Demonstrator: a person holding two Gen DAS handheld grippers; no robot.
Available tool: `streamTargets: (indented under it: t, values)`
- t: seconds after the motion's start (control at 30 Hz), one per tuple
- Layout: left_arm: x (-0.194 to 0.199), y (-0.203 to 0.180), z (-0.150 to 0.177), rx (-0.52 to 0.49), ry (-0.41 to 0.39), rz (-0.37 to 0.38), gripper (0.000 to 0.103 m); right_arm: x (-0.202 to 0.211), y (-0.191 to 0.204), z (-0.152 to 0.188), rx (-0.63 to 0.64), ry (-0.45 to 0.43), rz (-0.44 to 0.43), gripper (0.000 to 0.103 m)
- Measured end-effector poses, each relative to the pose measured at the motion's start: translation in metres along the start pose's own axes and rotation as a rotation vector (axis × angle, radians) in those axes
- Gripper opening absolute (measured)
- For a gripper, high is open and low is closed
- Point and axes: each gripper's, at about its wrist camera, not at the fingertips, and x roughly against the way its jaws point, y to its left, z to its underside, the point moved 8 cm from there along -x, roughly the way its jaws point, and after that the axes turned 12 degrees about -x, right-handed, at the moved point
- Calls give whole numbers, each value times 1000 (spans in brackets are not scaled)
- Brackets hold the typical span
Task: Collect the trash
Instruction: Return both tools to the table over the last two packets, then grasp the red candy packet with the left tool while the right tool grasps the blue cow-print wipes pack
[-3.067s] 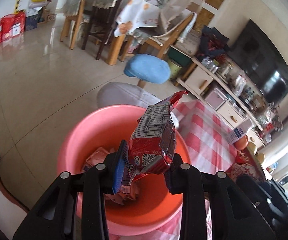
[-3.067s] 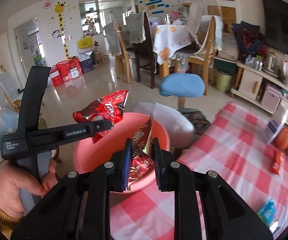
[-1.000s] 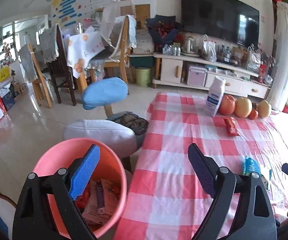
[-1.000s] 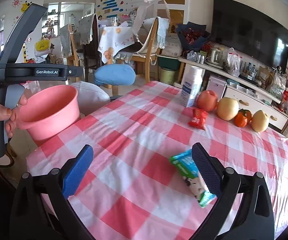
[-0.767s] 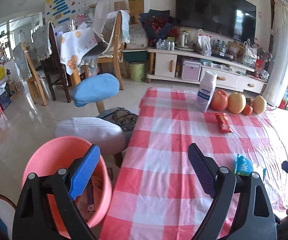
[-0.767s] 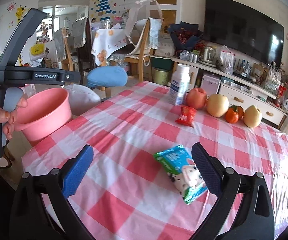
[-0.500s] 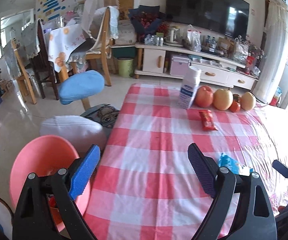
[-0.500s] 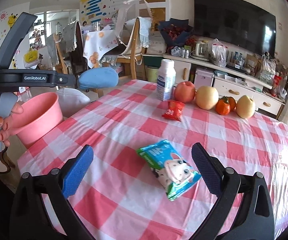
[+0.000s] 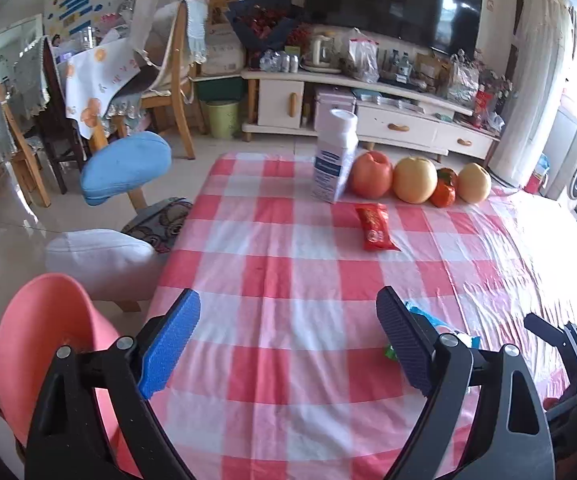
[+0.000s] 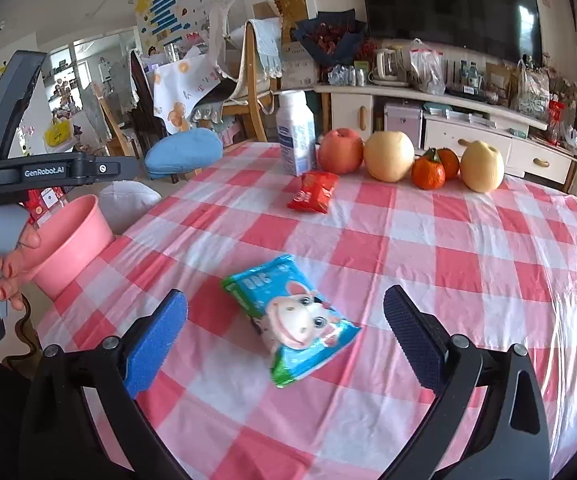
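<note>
A blue-green snack packet (image 10: 288, 316) with a cartoon animal lies on the checked tablecloth, between and just ahead of the wide jaws of my right gripper (image 10: 284, 332), which is open and touches nothing. My left gripper (image 9: 288, 336) is open too, over bare cloth; the same packet (image 9: 440, 328) peeks out behind its right finger. A small red wrapper (image 9: 374, 227) (image 10: 314, 191) lies farther off, in front of the fruit. The pink basin (image 9: 44, 340) (image 10: 72, 236) stands off the table's left edge.
A white carton (image 10: 296, 140), an apple (image 10: 340, 150), two pears and small oranges (image 10: 434, 168) line the far side of the table. A blue stool (image 9: 126, 166) and a white cushion (image 9: 100, 260) stand beside the table on the left. A hand (image 10: 6, 260) holds the left tool.
Both grippers have swung away from the pink basin and over the table. The blue-green packet has come closer between the right jaws. Both grippers stayed open.
</note>
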Motion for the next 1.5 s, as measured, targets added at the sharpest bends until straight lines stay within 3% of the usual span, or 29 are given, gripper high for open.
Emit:
streamTargets:
  t: [0.4, 0.77, 1.07, 1.5]
  values:
    - [-29, -46, -23, -102, 50, -27, 89, -25, -28, 1, 15, 66, 27, 99]
    - [-94, -76, -52, -178, 116, -61, 89, -60, -23, 13, 78, 188, -60, 99]
    - [-164, -93, -68, -147, 174, -8, 89, -74, -25, 11, 20, 248, -129, 99]
    - [-229, -88, -68, -81, 250, -11, 89, -78, -21, 19, 22, 309, -159, 99]
